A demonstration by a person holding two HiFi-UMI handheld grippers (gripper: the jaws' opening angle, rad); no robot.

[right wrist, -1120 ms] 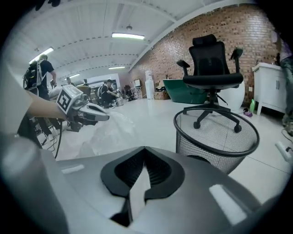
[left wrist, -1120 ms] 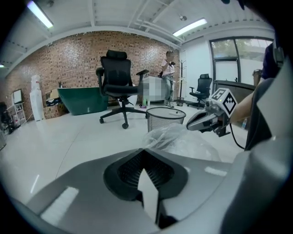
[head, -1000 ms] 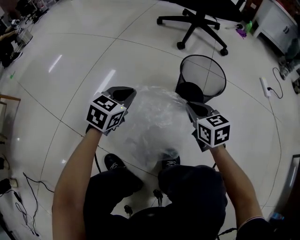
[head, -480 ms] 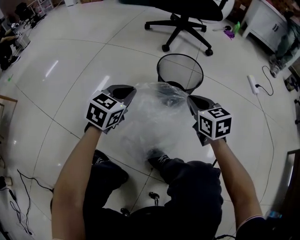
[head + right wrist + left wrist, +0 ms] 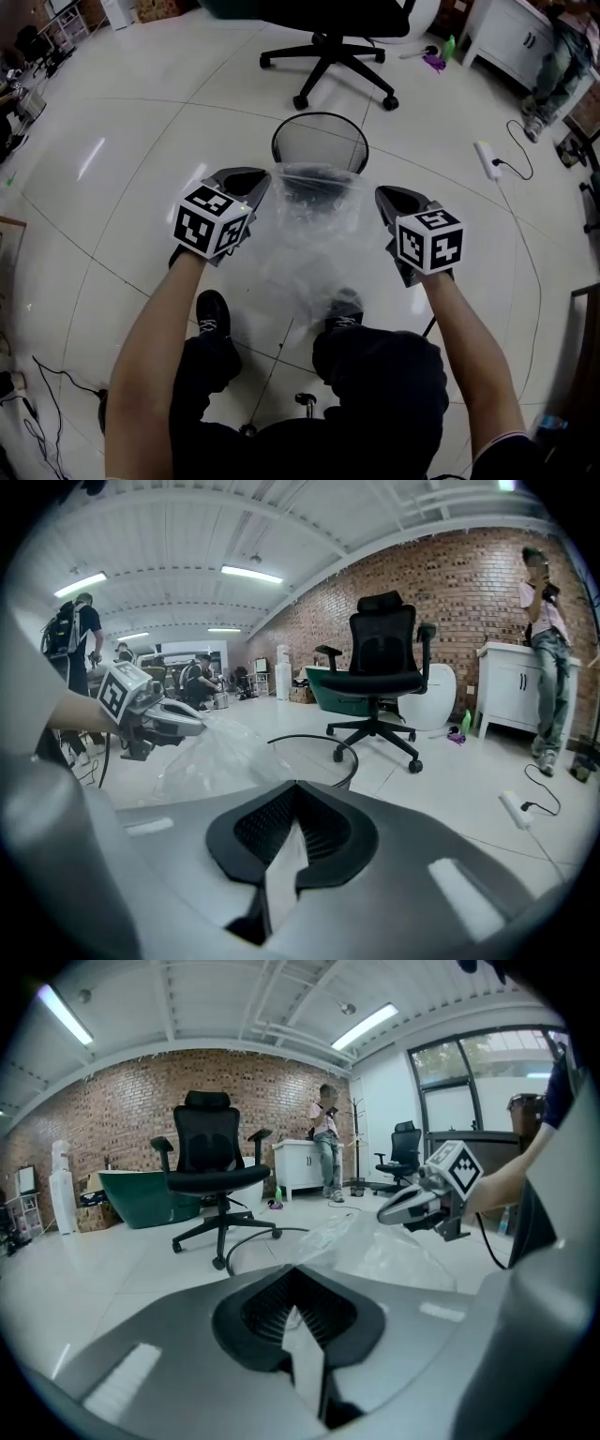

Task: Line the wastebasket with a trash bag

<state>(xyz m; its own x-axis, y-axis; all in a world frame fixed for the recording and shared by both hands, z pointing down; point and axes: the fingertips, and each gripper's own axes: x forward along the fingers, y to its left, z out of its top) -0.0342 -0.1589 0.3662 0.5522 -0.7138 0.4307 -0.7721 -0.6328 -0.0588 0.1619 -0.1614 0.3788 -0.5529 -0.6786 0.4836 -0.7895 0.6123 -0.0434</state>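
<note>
Nearest, the wearer's black shoes (image 5: 214, 314) stand on the glossy white tiled floor (image 5: 141, 141), the right one seen dimly through film. Above them the left gripper (image 5: 261, 178) and right gripper (image 5: 381, 193) are held level and well apart. Each has its jaws closed tight on an edge of the clear, crinkled plastic trash bag (image 5: 314, 239). The bag hangs stretched between them, its mouth pulled into a wide band and its wrinkled, see-through body sagging toward the knees. Its far edge overlaps the near rim of the round black wire-mesh wastebasket (image 5: 320, 114), which stands upright on the floor just beyond; whether film touches rim I cannot tell. Further off is a black swivel office chair (image 5: 328, 58). Only the gripper views show the pale strip of film pinched in each pair of jaws, a red brick wall (image 5: 112, 1101), and a bystander (image 5: 544, 621) beside a white cabinet (image 5: 502, 691). Only the head view shows the shoes and a white power strip (image 5: 487, 159).
</note>
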